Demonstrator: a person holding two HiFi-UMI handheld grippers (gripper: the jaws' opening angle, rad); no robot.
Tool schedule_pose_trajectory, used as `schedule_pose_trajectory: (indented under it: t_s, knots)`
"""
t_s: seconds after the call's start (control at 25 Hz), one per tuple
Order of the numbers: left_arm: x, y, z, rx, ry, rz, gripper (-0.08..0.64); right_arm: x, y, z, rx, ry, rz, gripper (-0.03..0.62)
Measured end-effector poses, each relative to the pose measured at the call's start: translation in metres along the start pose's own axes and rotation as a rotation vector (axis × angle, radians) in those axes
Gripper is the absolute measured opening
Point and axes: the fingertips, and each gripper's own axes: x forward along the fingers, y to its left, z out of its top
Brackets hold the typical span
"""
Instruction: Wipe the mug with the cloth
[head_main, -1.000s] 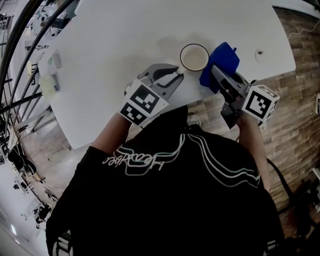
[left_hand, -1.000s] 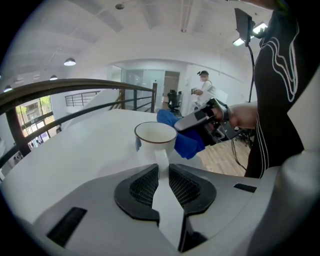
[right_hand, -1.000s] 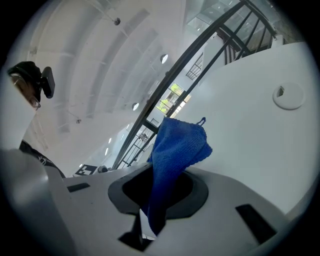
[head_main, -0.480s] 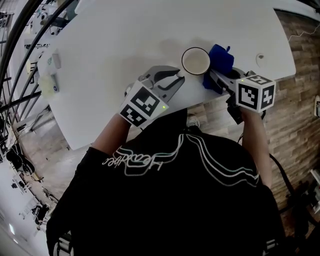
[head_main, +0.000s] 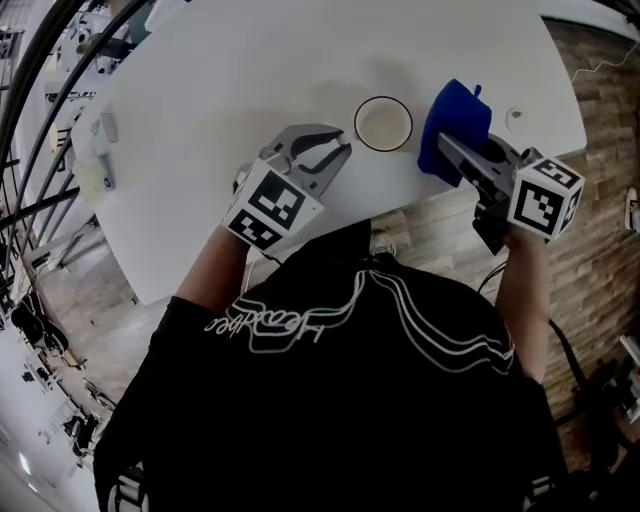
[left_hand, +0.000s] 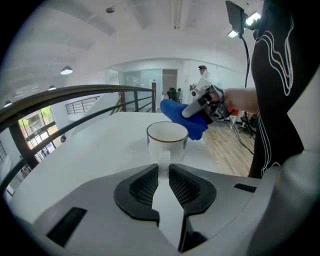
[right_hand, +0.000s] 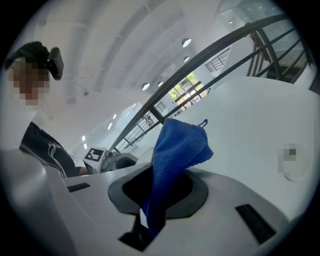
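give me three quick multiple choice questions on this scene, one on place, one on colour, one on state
1. In the head view, where is the cloth from the mug? A left B right C inside it
2. The cloth's colour? A blue B red C white
3. The right gripper is: A open, empty B shut on the mug C shut on the cloth
1 B, it shows at the mug's right. 2 A, blue in every view. 3 C, its jaws pinch the cloth.
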Motion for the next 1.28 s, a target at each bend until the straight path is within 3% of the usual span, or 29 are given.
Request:
schedule_pose_trajectory:
  t_s: [0.4,0.72,1.0,1.28]
  knots:
    - [0.000,0.020,-0.002,0.019,0.021,0.083,0.072,0.004,0.016,0.014,0.024,-0.067,0.067,0.051]
    - [0.002,0.030,-0.001,0.005,-0.006,0.086,0.072,0.024,0.010,0.008,0.056,-0.061,0.071,0.051]
    - [0.003,0.026,0.005,0.000,-0.021,0.082,0.072,0.030,-0.005,-0.003,0.070,-0.017,0.049,0.051]
    - [0.003,0.029,0.004,-0.011,-0.034,0.062,0.072,0.052,-0.027,-0.018,0.015,0.140,-0.009,0.051]
